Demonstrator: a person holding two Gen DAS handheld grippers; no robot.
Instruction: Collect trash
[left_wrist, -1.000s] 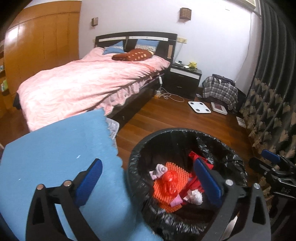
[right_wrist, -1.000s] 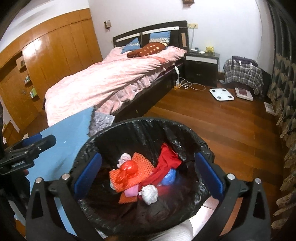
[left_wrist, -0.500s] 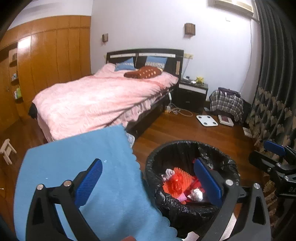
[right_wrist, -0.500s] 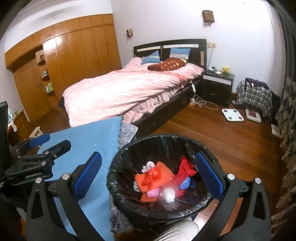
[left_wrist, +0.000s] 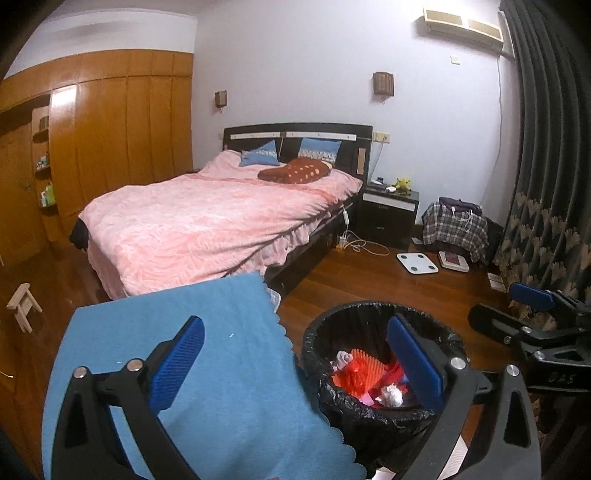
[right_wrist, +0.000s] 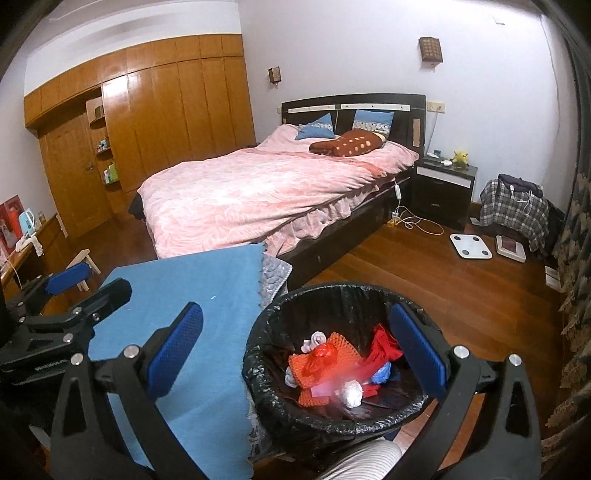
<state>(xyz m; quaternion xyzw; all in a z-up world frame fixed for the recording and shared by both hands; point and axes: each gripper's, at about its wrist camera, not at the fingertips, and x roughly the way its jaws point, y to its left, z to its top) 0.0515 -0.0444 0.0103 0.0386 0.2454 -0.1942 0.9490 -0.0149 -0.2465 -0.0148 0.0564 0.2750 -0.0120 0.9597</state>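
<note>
— Why sits the bin (right_wrist: 343, 369) hard against the blue cloth (right_wrist: 192, 306)?
— Likely parked there for easy dropping off the covered surface. Holds the trash (right_wrist: 325, 369) already: orange mesh, red plastic, crumpled white paper, all down in the black liner.
— And the right gripper (right_wrist: 295, 354)?
— Spread wide, gripping nothing, raised above the bin.
— The left gripper (left_wrist: 295, 365)?
— Same: fully parted, empty, hovering over cloth edge and bin rim. Touches neither.
— More to collect?
— Seemingly none visible on the cloth.

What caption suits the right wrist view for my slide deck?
Right gripper open and empty above the lined trash bin beside the blue cloth.
</note>
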